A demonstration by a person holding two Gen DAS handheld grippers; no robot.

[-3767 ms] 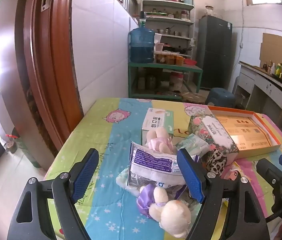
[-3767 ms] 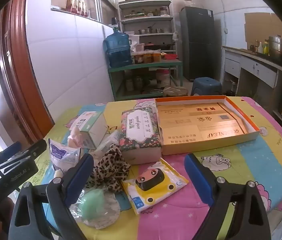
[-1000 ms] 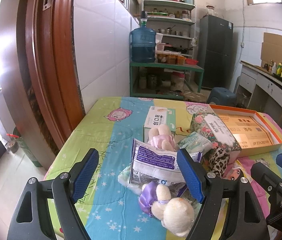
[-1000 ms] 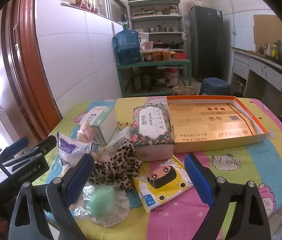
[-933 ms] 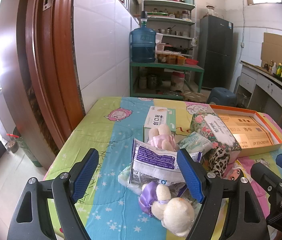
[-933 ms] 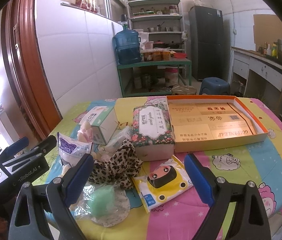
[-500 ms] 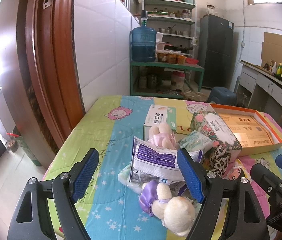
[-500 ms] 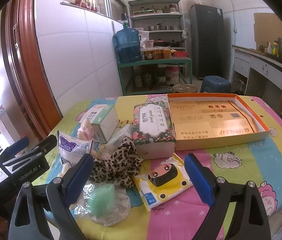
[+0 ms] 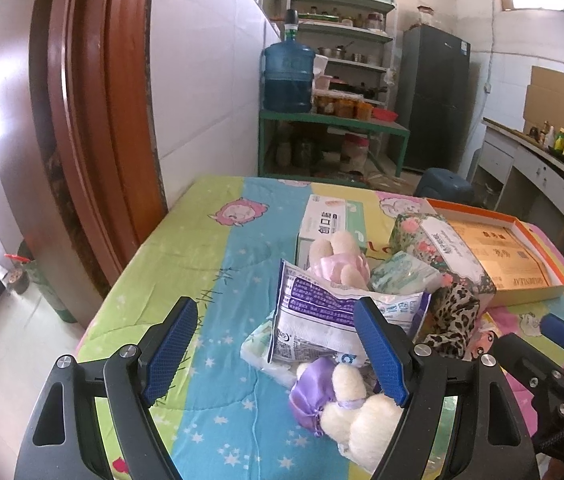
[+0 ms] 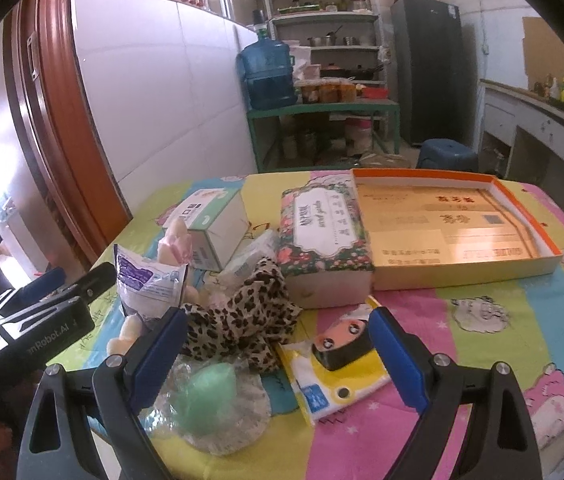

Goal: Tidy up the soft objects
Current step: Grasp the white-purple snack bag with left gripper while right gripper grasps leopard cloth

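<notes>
Left wrist view: left gripper [image 9: 278, 350] has its jaws wide apart and holds nothing, hovering just short of the pile. Compared with a second ago the framing has barely shifted, a slight creep toward the heap and no more. Nothing on the table [image 9: 218, 264] has moved over the last few seconds.

Right wrist view, same story: right gripper [image 10: 278, 350] spread open and empty, above the yellow wipes pack [image 10: 333, 376] and the green sponge in plastic wrap [image 10: 206, 396]. It has edged a little closer to the pile since the earlier frames.

Where the soft stuff sits (all still in one heap): purple-print bag [image 9: 329, 312] leaning on the pink plush [image 9: 337, 264], white plush with purple cloth [image 9: 345, 404] at the near edge, leopard cloth [image 10: 242, 320] beside the floral tissue pack [image 10: 321, 236], which lies against the orange tray [image 10: 529, 216]. White-green box [image 10: 210, 224] behind them.

Read: no grasp made yet, sorting not started. Tray looks like the probable destination, currently holding none of the soft items. Likely first pick is the wipes pack or leopard cloth for the right, bag or plush for the left.
</notes>
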